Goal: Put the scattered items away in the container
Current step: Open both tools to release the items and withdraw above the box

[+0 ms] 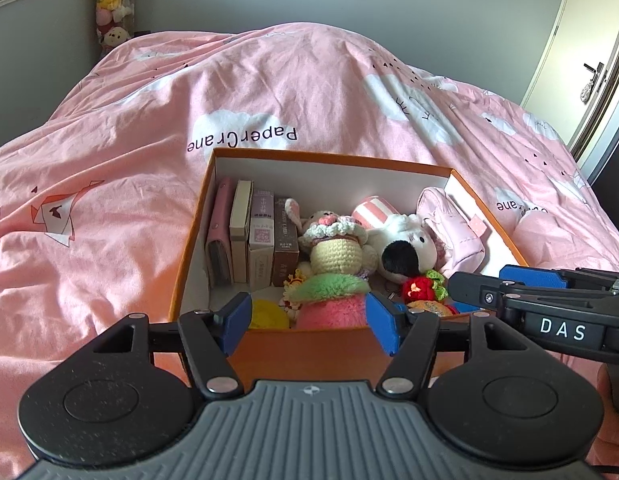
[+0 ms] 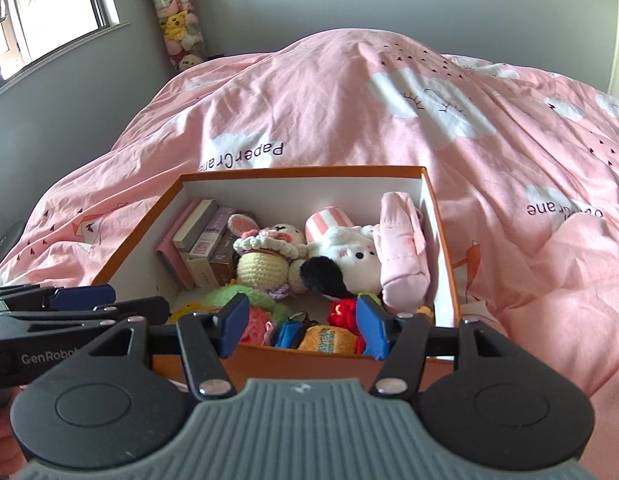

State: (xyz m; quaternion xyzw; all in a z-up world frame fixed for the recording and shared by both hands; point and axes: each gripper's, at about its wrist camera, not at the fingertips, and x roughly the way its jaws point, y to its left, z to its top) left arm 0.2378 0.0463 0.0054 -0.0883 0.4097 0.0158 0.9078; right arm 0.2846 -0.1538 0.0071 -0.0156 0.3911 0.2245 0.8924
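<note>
An orange box [image 1: 192, 236] with white inner walls lies on the bed, filled with toys. Small books [image 1: 253, 236] stand at its left wall. A crochet bunny [image 1: 333, 240], a white plush with a black nose [image 1: 405, 244] and a pink pouch [image 1: 449, 224] lie further in. My left gripper [image 1: 309, 320] hovers open over the near wall. A pink and green plush [image 1: 329, 300] lies in the box between its fingers, and the pads do not press on it. My right gripper [image 2: 303, 324] is open and empty above the box's near edge, over a red crochet flower [image 2: 343, 310] and an orange toy [image 2: 329, 338].
The box [image 2: 301, 170] rests on a rumpled pink duvet [image 1: 309, 80] that rises in a hump behind it. In the right wrist view the left gripper [image 2: 137, 300] sits close at the left. A tall tube of plush toys [image 2: 177, 20] stands in the corner by a window [image 2: 49, 8]. A door [image 1: 589, 72] is at the right.
</note>
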